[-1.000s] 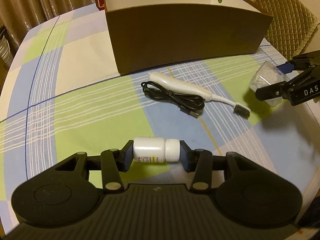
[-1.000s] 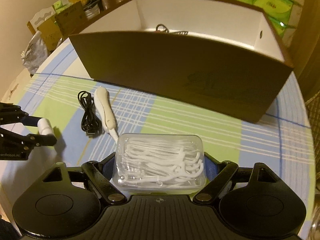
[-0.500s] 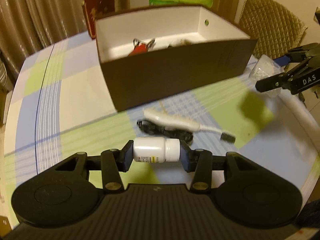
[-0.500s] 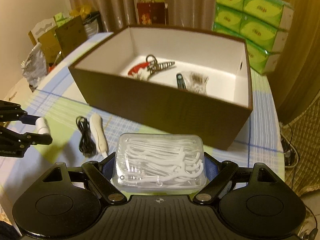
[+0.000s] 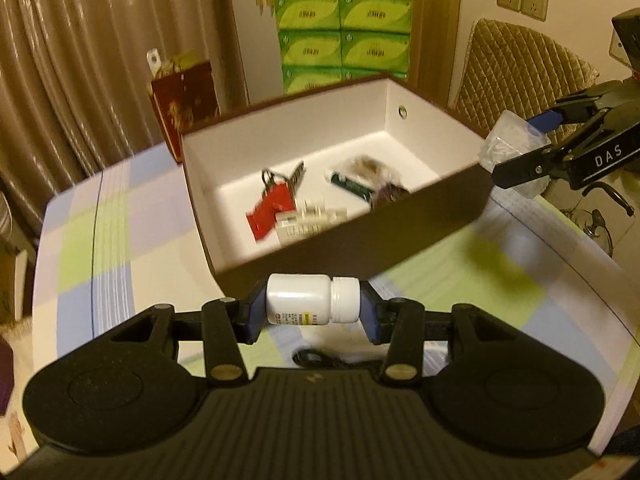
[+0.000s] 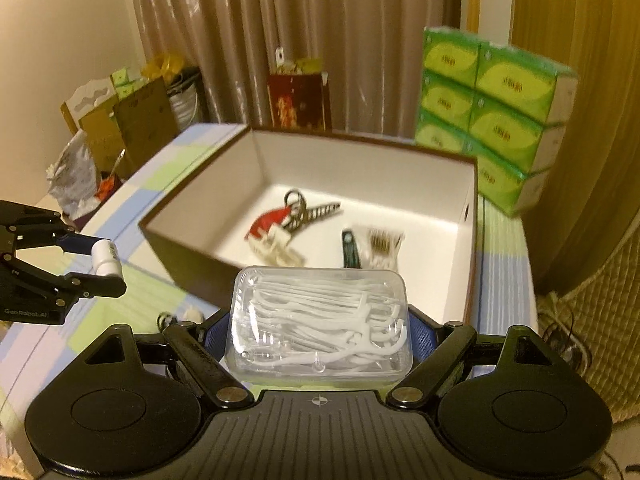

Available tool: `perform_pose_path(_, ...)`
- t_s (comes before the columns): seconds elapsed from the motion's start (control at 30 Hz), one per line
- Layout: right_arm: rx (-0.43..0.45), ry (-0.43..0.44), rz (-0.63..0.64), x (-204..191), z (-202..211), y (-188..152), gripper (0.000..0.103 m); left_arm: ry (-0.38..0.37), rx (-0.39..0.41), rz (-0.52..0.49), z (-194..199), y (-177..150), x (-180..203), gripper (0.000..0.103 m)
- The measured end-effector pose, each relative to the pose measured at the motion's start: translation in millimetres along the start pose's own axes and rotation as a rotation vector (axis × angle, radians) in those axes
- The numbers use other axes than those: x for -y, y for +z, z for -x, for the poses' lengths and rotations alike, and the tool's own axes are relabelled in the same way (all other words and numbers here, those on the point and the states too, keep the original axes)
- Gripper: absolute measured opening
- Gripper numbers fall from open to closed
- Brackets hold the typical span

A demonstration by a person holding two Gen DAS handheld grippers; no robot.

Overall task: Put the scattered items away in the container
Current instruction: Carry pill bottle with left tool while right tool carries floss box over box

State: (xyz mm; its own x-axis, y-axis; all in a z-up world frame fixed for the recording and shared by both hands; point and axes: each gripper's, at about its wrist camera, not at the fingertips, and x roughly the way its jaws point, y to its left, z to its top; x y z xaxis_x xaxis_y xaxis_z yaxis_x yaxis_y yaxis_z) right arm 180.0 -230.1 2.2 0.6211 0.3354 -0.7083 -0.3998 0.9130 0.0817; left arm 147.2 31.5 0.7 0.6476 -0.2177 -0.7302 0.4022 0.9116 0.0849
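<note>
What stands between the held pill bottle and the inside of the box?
Only the box's brown near wall. The left tongs hold the pill bottle just short of it, above the table. The open top shows no lid.

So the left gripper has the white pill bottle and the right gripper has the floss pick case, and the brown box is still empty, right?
Not quite. The brown box is not empty: the right wrist view shows keys and other small items on its floor. The rest holds: the left gripper grips the white pill bottle, the right gripper the floss pick case.
</note>
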Motion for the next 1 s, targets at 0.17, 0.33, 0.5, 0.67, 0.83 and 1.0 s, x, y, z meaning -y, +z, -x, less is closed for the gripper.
perform_pose_path(0.17, 0.034, -0.008, 0.007, 5, -2, 22, 0.083, 0.011, 0.019, -0.035, -6, 22, -8, 0.041)
perform_pose_path(0.33, 0.06, 0.024, 0.013, 15, -7, 43, 0.083, 0.015, 0.036, -0.062, -12, 41, -17, 0.042)
perform_pose_path(0.5, 0.054, 0.028, 0.054, 23, -19, 57, 0.083, 0.004, 0.029, -0.085, -27, 56, -25, 0.042)
perform_pose_path(0.67, 0.027, 0.03, 0.116, 33, -35, 63, 0.083, -0.015, -0.003, -0.135, -51, 64, -32, 0.042)
perform_pose_path(0.83, -0.01, 0.029, 0.15, 43, -55, 65, 0.083, -0.047, -0.059, -0.183, -79, 72, -42, 0.042)
perform_pose_path(1.0, -0.068, 0.046, 0.164, 54, -75, 63, 0.083, -0.104, -0.13, -0.214, -103, 74, -49, 0.042)
